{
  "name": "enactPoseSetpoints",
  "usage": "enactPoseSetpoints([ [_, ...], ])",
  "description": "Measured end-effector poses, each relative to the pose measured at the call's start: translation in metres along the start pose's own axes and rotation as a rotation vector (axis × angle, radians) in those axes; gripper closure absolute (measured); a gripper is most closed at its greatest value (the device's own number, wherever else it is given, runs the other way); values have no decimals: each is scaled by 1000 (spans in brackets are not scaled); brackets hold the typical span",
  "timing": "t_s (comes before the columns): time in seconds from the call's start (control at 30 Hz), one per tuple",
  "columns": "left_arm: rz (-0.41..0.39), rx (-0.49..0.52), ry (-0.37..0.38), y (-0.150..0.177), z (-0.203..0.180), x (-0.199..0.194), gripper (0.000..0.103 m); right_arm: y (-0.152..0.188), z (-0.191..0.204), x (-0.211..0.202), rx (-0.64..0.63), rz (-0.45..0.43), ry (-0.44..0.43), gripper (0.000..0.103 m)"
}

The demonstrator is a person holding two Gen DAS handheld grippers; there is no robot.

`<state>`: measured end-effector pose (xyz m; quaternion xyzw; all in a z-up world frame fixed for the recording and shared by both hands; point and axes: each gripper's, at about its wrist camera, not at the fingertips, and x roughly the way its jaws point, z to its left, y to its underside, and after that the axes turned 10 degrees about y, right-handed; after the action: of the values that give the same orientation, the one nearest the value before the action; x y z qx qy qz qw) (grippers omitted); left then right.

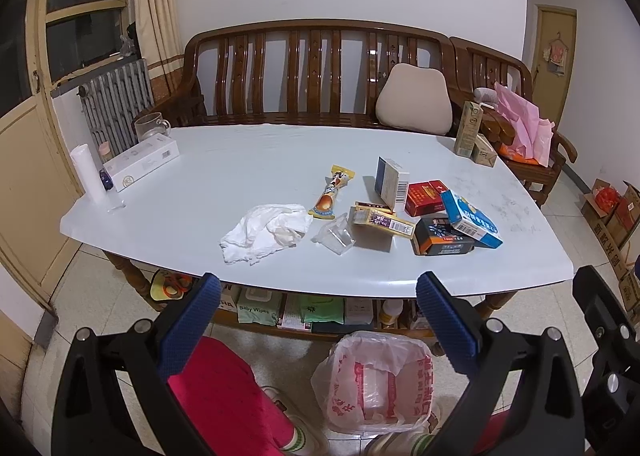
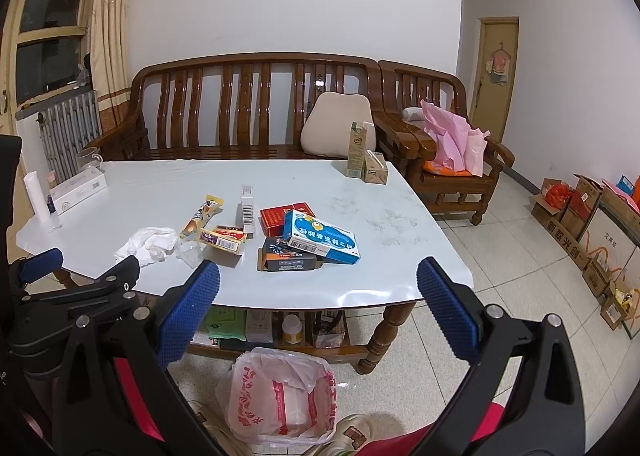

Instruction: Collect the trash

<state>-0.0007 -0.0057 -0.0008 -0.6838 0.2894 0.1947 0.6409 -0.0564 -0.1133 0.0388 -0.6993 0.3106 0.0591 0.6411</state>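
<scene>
I hold my left gripper (image 1: 318,312) and right gripper (image 2: 318,296) spread wide, empty, short of the tabletop's (image 1: 240,172) near edge, above the lined bin (image 1: 376,380), since the tissue (image 1: 266,232) and boxes (image 1: 436,212) are still to clear.

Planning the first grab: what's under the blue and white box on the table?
The blue and white box leans on a black and orange box with its far end against the red box. Anything beneath those is hidden.
</scene>
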Motion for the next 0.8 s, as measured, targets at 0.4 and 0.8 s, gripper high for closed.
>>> enactPoseSetpoints([
  [0.4,0,3,0,-1,1,-1,7,-4,2,-3,-3,-1,-1,6],
  [0.8,0,6,-1,0,1,-1,7,-9,8,-6,-9,0,-3,6],
])
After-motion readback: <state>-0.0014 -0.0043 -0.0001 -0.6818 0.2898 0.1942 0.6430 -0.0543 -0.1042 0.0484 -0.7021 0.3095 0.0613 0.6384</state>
